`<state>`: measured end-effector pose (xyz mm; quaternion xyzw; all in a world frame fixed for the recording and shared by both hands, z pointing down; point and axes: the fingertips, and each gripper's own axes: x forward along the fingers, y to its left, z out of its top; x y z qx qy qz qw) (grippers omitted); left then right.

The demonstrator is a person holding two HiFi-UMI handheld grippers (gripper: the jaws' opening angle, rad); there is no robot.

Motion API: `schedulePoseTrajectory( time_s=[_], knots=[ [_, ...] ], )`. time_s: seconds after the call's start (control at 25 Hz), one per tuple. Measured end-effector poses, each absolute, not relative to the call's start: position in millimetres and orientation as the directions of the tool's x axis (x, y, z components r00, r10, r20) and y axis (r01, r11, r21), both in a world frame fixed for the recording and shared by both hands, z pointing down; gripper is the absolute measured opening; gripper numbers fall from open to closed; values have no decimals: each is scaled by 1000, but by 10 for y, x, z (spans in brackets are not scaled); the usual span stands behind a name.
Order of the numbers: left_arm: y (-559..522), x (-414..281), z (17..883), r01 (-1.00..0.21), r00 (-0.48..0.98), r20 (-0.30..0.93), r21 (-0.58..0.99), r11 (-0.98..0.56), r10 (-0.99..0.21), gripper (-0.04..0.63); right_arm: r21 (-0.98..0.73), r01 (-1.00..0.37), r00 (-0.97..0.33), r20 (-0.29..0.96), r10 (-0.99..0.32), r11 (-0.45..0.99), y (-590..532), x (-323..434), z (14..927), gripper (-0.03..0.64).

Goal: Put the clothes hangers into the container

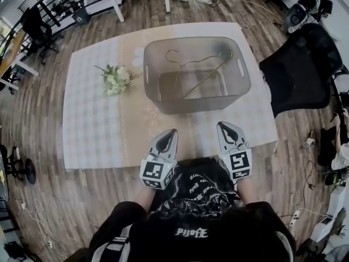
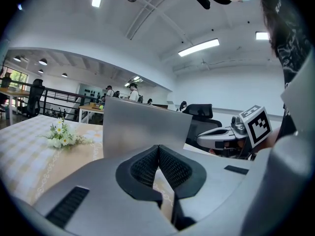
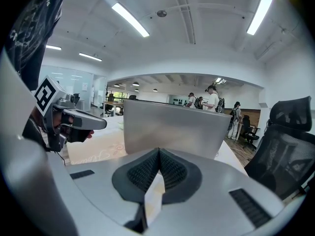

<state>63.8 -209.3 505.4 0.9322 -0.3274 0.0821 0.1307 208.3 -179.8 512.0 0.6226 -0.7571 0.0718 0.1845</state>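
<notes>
Left tool (image 1: 171, 132) and right tool (image 1: 225, 127) hover closed, empty, over the table (image 1: 92, 135) edge; container (image 1: 180, 107) holding hangers (image 1: 209, 73) ahead, flowers (image 1: 115, 79) near it.

Hangers (image 1: 199, 70) sit inside the container (image 1: 163, 94), mid-surface (image 1: 92, 130); flower bunch (image 1: 116, 79) just left, office chair (image 1: 302, 64) off right.

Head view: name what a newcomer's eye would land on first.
The translucent grey plastic container stands mid-way on the cloth-covered table, at least one thin gold wire clothes hanger leaning inside. Left of it lies a small bunch of white flowers. At the near edge, the left gripper and right gripper are held side by side, fingers shut and empty.
</notes>
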Motion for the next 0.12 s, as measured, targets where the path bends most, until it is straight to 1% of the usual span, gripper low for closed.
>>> schedulePoseTrajectory(
  time_s=[0.12],
  knots=[
    [-2082,647,5053,-630,773,241,176,-756,-588,20,125,-967,-162,376,-912,223,-1809,2071,5131,8]
  ],
)
